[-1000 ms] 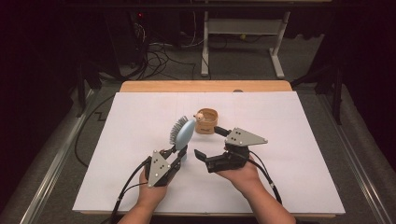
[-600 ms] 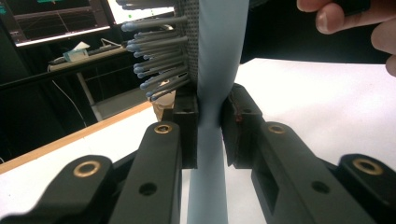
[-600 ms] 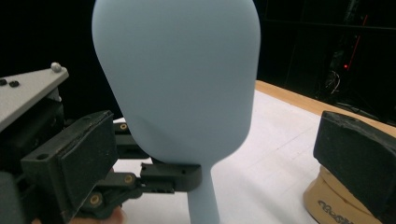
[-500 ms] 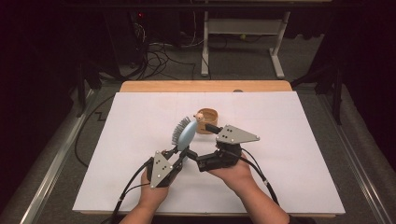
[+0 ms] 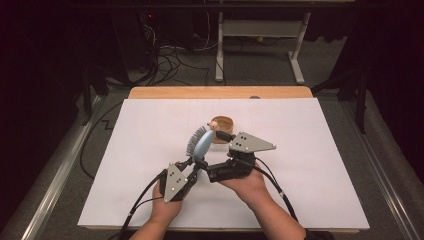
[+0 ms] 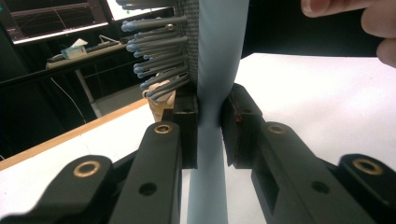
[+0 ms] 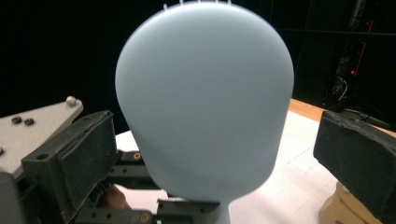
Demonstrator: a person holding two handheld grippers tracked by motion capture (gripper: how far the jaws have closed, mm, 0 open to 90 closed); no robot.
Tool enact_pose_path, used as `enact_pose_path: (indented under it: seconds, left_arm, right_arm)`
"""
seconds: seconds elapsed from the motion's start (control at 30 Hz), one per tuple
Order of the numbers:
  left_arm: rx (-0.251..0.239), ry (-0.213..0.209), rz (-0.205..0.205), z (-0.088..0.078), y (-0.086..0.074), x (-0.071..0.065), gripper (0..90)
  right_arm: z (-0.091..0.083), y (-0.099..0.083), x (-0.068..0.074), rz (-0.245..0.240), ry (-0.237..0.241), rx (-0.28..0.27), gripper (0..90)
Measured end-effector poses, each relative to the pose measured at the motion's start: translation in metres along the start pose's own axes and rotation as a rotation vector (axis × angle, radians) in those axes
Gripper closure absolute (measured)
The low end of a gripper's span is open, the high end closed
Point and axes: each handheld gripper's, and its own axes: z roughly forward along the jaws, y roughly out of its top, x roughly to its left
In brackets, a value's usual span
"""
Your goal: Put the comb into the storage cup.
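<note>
So, quick rundown:
Room to move: white table cover (image 5: 320,165) is bare all round the hands, edges well off.
Hairbrush (image 5: 202,143): pale blue, bristles facing left, held up tilted over the middle of the table.
Left gripper (image 5: 192,163): clenched on the brush handle.
Right gripper (image 7: 215,154): jaws spread wide either side of the brush head, not touching.
Wooden cup (image 5: 223,129): just behind the brush.
Surroundings: dark, cables on the floor.

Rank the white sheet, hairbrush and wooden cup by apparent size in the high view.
1. White sheet, by far the largest.
2. Hairbrush.
3. Wooden cup, though it sits farther from the camera, so its gap to the hairbrush is unsure.
</note>
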Motion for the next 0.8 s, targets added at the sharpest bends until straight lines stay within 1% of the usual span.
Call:
enact_pose_path:
  seconds: [0.07,0.2,0.5,0.6,0.67,0.7,0.77,0.8]
  left_arm:
    - [0.003,0.008,0.003,0.0,0.0,-0.001,77.5]
    - [0.001,0.009,0.002,0.0,0.0,-0.003,77.5]
    - [0.012,0.028,0.005,0.001,0.0,-0.004,77.5]
    - [0.012,0.041,-0.006,0.001,-0.001,-0.004,77.5]
    - [0.017,0.045,-0.004,0.001,-0.001,-0.003,77.5]
    - [0.012,0.049,-0.011,0.001,-0.001,-0.004,77.5]
    - [0.014,0.051,-0.009,0.001,-0.001,-0.003,77.5]
    - [0.006,0.057,0.003,0.001,0.0,-0.002,77.5]
  right_arm:
    - [0.001,0.002,0.0,0.001,0.005,-0.005,0.3]
    - [0.002,0.004,0.002,0.007,0.01,-0.014,1.9]
    - [0.007,0.006,0.004,0.015,0.006,-0.018,9.5]
    - [0.009,0.006,0.004,0.014,0.001,-0.021,12.2]
    - [0.01,0.006,0.004,0.021,-0.004,-0.019,12.8]
    - [0.011,0.006,0.004,0.021,-0.004,-0.019,13.3]
    - [0.012,0.007,0.005,0.02,-0.004,-0.015,13.9]
    - [0.013,0.007,0.005,0.021,-0.005,-0.017,14.3]
